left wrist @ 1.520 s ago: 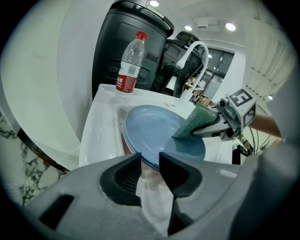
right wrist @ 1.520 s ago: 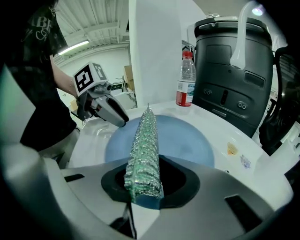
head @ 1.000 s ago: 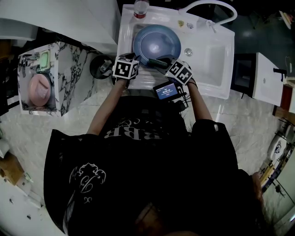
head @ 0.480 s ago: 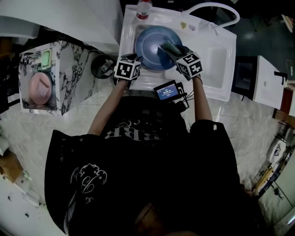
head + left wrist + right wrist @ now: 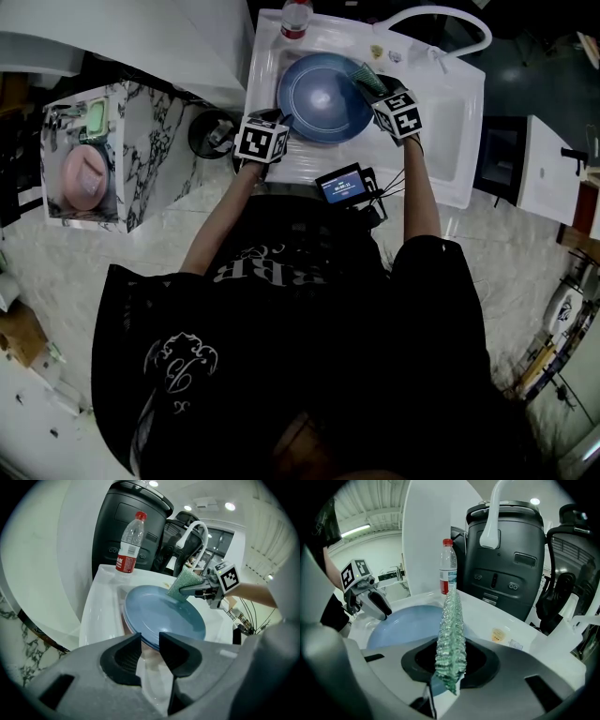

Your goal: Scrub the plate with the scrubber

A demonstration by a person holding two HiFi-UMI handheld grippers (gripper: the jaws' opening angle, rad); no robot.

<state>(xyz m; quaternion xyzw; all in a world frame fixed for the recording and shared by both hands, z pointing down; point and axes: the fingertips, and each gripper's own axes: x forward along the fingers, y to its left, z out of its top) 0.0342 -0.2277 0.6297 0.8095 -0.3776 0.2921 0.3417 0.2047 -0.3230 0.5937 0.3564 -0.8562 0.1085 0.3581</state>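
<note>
The left gripper (image 5: pixel 149 651) has its jaws closed on the near rim of the blue plate (image 5: pixel 164 616). In the left gripper view the rim runs into the narrow gap between the two dark pads at the lower middle of the frame, and the plate tilts up and away from them over the white sink (image 5: pixel 450 117). The right gripper (image 5: pixel 451 667) clamps the green scrubber (image 5: pixel 451 630). In its own view the pad stands edge-on between the jaws and rises from the lower centre of the frame towards the middle. The plate lies to the left of the scrubber in that view, partly behind it. In the head view the scrubber sits at the upper right edge of the plate, above the right gripper's marker cube. The left gripper holds the plate's lower left edge, so the two grippers are on opposite sides of it. From the left gripper view the scrubber's lower corner appears to meet the plate's far rim, at the right of centre. A clear bottle (image 5: pixel 130 543) with a red cap stands on the sink's corner at the upper left, and a white faucet (image 5: pixel 194 531) arches at the upper middle.
</note>
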